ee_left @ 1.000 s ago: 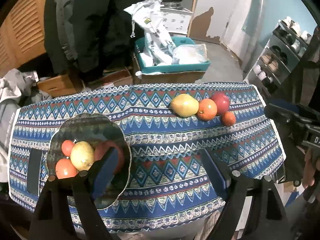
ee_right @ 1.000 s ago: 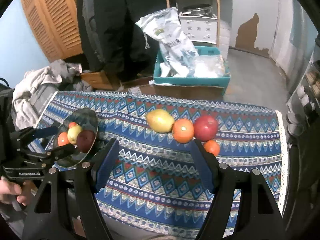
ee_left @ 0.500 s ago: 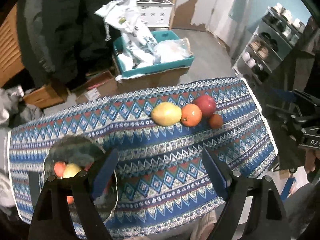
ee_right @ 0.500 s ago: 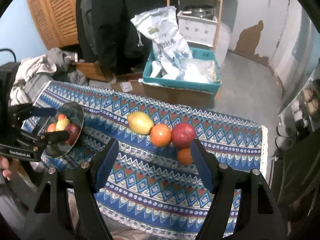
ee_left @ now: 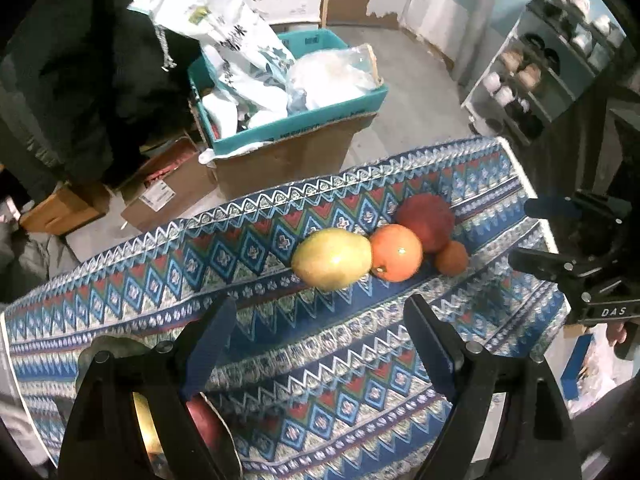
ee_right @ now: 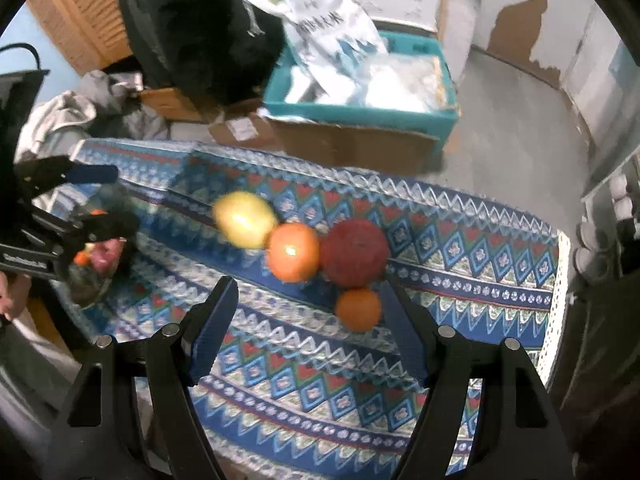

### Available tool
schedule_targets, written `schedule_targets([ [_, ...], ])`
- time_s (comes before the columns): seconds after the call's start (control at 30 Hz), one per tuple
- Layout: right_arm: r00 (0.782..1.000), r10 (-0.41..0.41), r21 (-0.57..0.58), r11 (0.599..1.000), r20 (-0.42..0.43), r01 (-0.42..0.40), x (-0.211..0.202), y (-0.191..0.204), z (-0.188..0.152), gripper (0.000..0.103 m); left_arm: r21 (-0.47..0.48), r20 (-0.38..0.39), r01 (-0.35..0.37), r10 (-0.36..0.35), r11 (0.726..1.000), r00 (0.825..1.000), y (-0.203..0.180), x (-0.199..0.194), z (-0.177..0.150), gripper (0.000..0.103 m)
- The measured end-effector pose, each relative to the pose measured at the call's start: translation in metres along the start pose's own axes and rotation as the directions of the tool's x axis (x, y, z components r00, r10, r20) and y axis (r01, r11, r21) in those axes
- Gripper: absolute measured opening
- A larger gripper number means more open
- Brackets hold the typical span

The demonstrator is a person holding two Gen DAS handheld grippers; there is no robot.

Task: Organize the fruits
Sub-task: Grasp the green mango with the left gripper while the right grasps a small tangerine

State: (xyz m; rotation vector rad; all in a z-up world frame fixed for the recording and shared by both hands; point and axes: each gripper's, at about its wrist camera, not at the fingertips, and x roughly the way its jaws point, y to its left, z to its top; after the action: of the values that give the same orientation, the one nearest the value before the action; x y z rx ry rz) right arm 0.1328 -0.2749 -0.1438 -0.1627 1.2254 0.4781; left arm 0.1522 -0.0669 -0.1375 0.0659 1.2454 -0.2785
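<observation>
Four fruits lie together on the patterned tablecloth [ee_left: 280, 360]: a yellow-green mango [ee_left: 331, 259], a large orange [ee_left: 396, 253], a red apple [ee_left: 426, 222] and a small orange [ee_left: 451, 258]. The right wrist view shows them too: mango [ee_right: 244, 220], large orange [ee_right: 293, 252], apple [ee_right: 354, 252], small orange [ee_right: 357, 309]. A glass plate [ee_right: 90, 284] at the left holds several fruits; it shows partly behind my left fingers [ee_left: 230, 450]. My left gripper [ee_left: 316, 344] is open and empty, just short of the mango. My right gripper [ee_right: 308, 320] is open and empty, just short of the small orange.
Beyond the table's far edge stands a cardboard box topped by a teal tray [ee_left: 296, 120] with plastic bags. Smaller boxes [ee_left: 168, 192] lie on the floor. A shelf of shoes [ee_left: 540, 68] is at the right. Clothes [ee_right: 80, 108] are piled at the left.
Both grippers have moved closer to the row of fruits, which now looks larger. The plate has slid to the lower left of the left wrist view. Both stay open.
</observation>
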Motion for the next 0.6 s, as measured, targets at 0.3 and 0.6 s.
schedule_targets([
  [0.3,0.995,0.011,0.024,1.0,-0.103,-0.008,0.061,-0.021,-0.012,0.073,-0.02,-0.077,0.051,-0.053,0.998,0.996,0.001,0.057,0.012,0.087],
  [0.6,0.987,0.009,0.0,1.0,-0.158,-0.009,0.099,-0.023,-0.019,0.073,0.064,-0.108,0.064,-0.057,0.996,0.993,-0.009,0.096,0.02,0.087],
])
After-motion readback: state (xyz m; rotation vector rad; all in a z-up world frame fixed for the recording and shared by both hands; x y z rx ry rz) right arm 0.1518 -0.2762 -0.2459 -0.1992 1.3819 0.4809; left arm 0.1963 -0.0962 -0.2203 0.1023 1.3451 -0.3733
